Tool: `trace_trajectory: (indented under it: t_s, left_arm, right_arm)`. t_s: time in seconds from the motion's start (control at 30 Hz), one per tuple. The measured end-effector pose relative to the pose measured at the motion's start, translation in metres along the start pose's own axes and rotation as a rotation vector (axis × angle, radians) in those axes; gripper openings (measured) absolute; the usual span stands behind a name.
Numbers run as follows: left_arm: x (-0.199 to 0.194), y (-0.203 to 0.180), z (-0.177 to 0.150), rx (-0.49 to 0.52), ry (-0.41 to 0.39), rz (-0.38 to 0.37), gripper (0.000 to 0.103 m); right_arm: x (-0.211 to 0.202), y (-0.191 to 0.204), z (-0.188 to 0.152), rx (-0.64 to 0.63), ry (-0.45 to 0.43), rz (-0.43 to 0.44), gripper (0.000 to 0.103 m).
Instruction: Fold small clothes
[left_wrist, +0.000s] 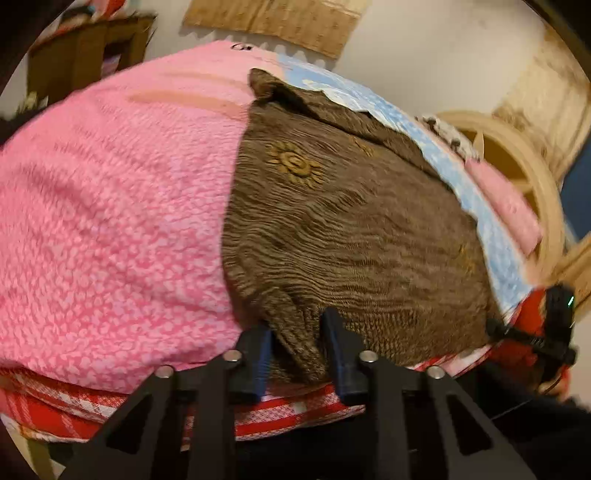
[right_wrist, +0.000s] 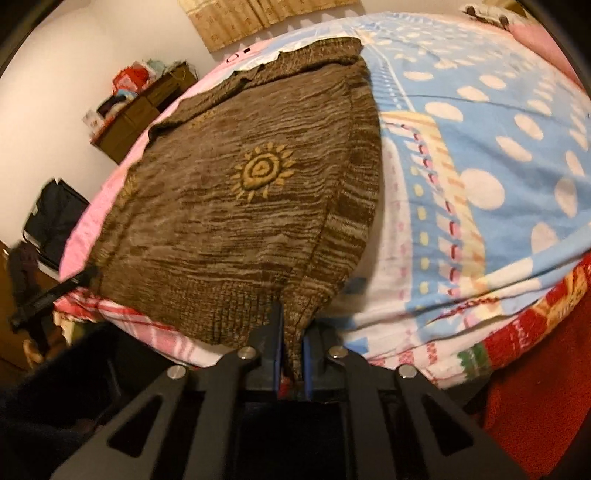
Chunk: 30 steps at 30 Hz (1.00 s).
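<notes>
A small brown knitted sweater (left_wrist: 351, 229) with a yellow sun motif lies spread on the bed; it also shows in the right wrist view (right_wrist: 236, 206). My left gripper (left_wrist: 299, 336) is at the sweater's near hem corner, its blue fingers either side of a fold of the knit with a gap to the cloth. My right gripper (right_wrist: 291, 332) is shut on the sweater's other hem corner, next to the folded sleeve (right_wrist: 351, 206). The right gripper shows at the right edge of the left wrist view (left_wrist: 554, 325), and the left gripper at the left edge of the right wrist view (right_wrist: 55, 291).
The bed carries a pink textured blanket (left_wrist: 110, 221) and a blue dotted sheet (right_wrist: 498, 147), with a red checked cover (left_wrist: 288, 413) along the near edge. A brown cabinet (right_wrist: 144, 110) with clutter stands by the wall. A pink pillow (left_wrist: 506, 206) lies at the far right.
</notes>
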<state>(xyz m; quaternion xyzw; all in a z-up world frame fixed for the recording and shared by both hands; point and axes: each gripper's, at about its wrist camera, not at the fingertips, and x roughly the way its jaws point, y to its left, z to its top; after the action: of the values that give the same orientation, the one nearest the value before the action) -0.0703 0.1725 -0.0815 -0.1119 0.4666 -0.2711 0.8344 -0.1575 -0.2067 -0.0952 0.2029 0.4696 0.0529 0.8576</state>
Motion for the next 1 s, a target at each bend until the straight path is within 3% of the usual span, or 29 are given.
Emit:
trace_trajectory:
  t_s: [0.07,0.13,0.27,0.33,0.47,0.57,0.67,0.77,0.9,0.97,1.0]
  left_arm:
    - [-0.003,0.007,0.004,-0.053,0.0,-0.026,0.018]
    - [-0.007,0.009,0.007,-0.071,-0.009,-0.029,0.015]
    - [-0.026,0.011,0.016,-0.123,-0.062,-0.13,0.015]
    - [-0.032,0.007,0.019,-0.112,-0.08,-0.136,0.015]
    - [-0.03,-0.004,0.019,-0.051,-0.077,-0.057,0.015]
    - [-0.011,0.003,0.015,-0.077,-0.019,-0.006,0.015]
    - [0.004,0.02,0.008,-0.145,0.033,-0.022,0.015]
    - [-0.004,0.034,0.01,-0.232,0.021,-0.105,0.016]
    - [-0.018,0.034,0.015,-0.195,-0.009,-0.053,0.036]
    - [-0.024,0.025,0.017,-0.136,-0.046,0.002,0.068]
    - [-0.023,0.023,0.017,-0.115,-0.058,0.019,0.072]
  right_arm:
    - [-0.005,-0.003,0.002,0.026,-0.008,0.04,0.011]
    - [-0.015,-0.009,0.005,0.084,-0.037,0.133,0.011]
    - [-0.039,-0.018,0.012,0.154,-0.104,0.244,0.011]
    - [-0.049,-0.021,0.015,0.173,-0.134,0.264,0.01]
    - [-0.066,-0.027,0.019,0.182,-0.19,0.218,0.009]
    - [-0.064,-0.036,0.017,0.211,-0.182,0.201,0.009]
    - [-0.053,-0.036,0.012,0.195,-0.139,0.166,0.009]
    - [-0.042,-0.029,0.013,0.157,-0.092,0.126,0.01]
    - [-0.039,-0.029,0.01,0.132,-0.071,0.107,0.012]
    - [-0.037,-0.032,0.01,0.137,-0.072,0.097,0.012]
    - [-0.036,-0.034,0.009,0.146,-0.07,0.095,0.012]
